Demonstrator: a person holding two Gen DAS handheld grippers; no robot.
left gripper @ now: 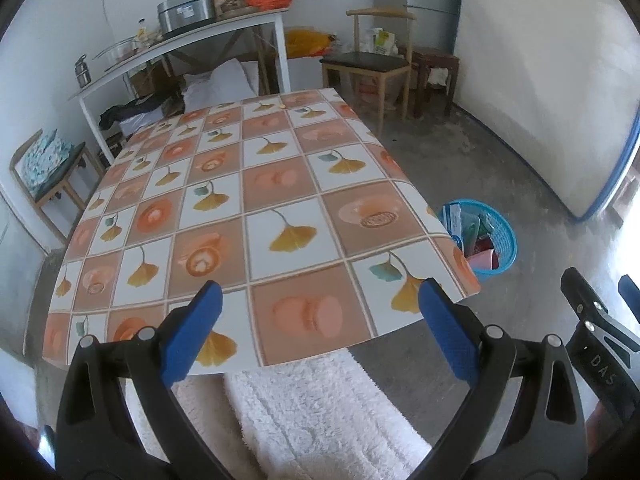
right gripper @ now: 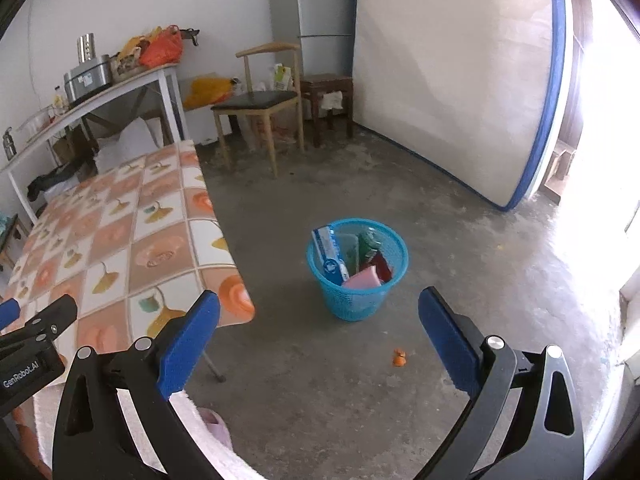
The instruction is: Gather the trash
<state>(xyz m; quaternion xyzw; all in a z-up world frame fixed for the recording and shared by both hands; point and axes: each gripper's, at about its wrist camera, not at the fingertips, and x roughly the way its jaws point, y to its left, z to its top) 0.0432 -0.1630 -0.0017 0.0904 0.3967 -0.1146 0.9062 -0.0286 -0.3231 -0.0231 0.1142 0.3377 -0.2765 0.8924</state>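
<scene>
A blue mesh trash basket [right gripper: 357, 270] stands on the concrete floor right of the table, holding several pieces of packaging; it shows partly behind the table corner in the left wrist view as the basket [left gripper: 490, 240]. A small orange scrap [right gripper: 399, 358] lies on the floor in front of the basket. My right gripper [right gripper: 320, 332] hangs open above the floor, short of the basket, holding nothing. My left gripper [left gripper: 320, 320] is open and empty over the near edge of the table [left gripper: 256, 208], whose patterned cloth carries a tiny scrap [left gripper: 283, 106] at its far edge.
A wooden chair [right gripper: 260, 104] and a dark stool [right gripper: 328, 92] stand beyond the basket. A mattress [right gripper: 460, 80] leans on the right wall. A white side table [left gripper: 180, 40] with pots and bags stands behind the table. A person's white fleecy sleeve or lap [left gripper: 320, 412] lies below me.
</scene>
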